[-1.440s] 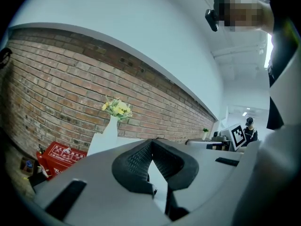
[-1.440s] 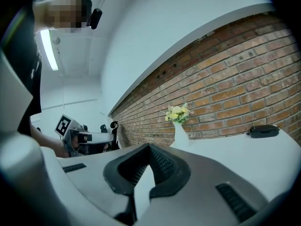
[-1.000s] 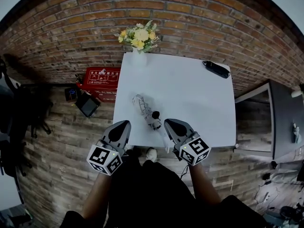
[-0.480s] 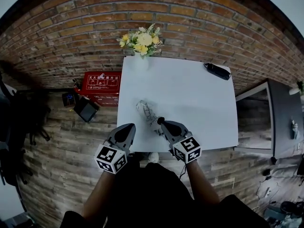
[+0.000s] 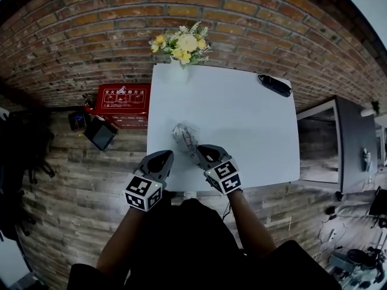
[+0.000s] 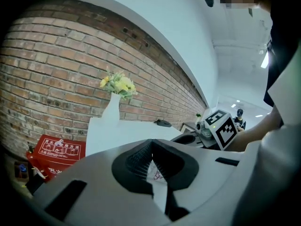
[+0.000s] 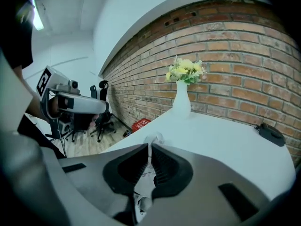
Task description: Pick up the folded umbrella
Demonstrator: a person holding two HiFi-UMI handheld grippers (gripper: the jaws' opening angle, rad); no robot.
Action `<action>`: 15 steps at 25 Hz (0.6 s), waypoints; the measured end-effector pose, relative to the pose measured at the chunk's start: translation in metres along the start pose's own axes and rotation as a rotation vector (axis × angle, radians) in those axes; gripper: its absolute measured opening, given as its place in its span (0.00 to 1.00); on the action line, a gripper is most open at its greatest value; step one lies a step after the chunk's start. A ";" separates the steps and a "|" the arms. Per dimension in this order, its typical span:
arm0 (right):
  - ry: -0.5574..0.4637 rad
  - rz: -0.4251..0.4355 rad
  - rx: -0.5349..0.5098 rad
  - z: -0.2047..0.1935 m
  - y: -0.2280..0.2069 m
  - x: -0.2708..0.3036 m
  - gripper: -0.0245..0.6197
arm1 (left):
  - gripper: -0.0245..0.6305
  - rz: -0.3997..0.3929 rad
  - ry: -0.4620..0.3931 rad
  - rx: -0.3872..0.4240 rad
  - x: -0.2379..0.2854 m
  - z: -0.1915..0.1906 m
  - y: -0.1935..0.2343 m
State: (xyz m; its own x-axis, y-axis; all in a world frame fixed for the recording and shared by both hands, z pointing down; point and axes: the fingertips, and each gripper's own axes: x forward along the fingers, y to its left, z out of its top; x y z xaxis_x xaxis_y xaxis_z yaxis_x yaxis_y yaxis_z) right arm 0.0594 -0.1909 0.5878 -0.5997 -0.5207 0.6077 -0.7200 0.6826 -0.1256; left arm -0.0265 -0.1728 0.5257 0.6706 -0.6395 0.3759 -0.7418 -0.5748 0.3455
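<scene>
Folded umbrella (image 5: pixel 183 135) lies near the surface's (image 5: pixel 242 119) front edge, long axis pointing away, near end pinched in the right gripper's (image 5: pixel 201 151) almost-closed jaws; left gripper (image 5: pixel 163 157), jaws together and empty, hovers just beside.

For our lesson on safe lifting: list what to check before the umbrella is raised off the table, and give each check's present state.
1. Right gripper fingers closed on the umbrella: ok.
2. The umbrella is folded: ok.
3. Grip firm enough to lift: cannot tell.
4. Left gripper apart from the umbrella: ok.
5. Vase well away from the lift: ok.
</scene>
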 end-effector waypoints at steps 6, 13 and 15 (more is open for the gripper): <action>0.066 -0.008 -0.033 -0.001 -0.004 0.023 0.11 | 0.06 -0.015 0.047 0.015 0.011 -0.011 0.012; 0.182 0.036 -0.069 -0.010 -0.002 0.051 0.36 | 0.06 -0.028 0.076 0.004 0.017 -0.019 0.024; 0.202 0.046 -0.070 -0.012 0.000 0.057 0.40 | 0.06 -0.032 0.081 0.004 0.017 -0.019 0.027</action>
State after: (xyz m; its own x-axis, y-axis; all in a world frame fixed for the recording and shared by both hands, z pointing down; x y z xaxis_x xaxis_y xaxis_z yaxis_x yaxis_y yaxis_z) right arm 0.0295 -0.2147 0.6319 -0.5437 -0.3796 0.7485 -0.6633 0.7408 -0.1061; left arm -0.0352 -0.1897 0.5577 0.6924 -0.5775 0.4326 -0.7196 -0.5968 0.3549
